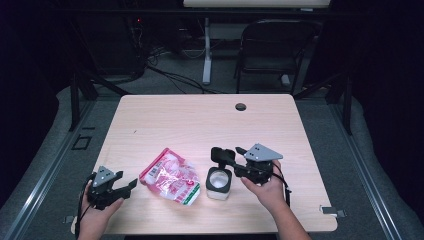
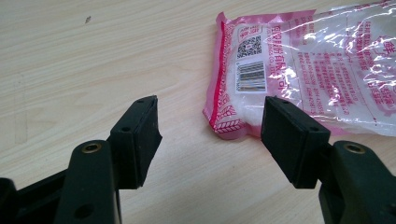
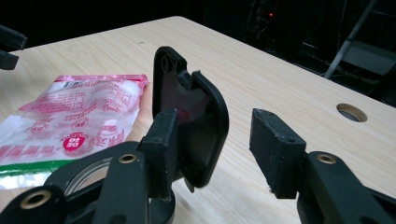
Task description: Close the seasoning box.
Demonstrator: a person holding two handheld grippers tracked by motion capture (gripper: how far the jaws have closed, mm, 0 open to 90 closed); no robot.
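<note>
A pink and clear plastic bag (image 1: pixel 170 177) of white grains lies flat at the table's front left. To its right stands a small container (image 1: pixel 218 184) with white contents, its black flip lid (image 1: pixel 222 155) swung up. My right gripper (image 1: pixel 234 161) reaches it from the right, jaws open. In the right gripper view the lid (image 3: pixel 196 116) stands upright against the left finger, clear of the right one, inside the right gripper (image 3: pixel 214 121). My left gripper (image 1: pixel 129 189) rests low at the front left, open. In its view the bag (image 2: pixel 317 70) has a corner just ahead of the left gripper (image 2: pixel 210 112).
The wooden table (image 1: pixel 200 120) has a round cable hole (image 1: pixel 240 106) near its far edge. A dark chair (image 1: pixel 272 50) and a desk leg stand beyond the table. Bare wood lies behind the bag and the container.
</note>
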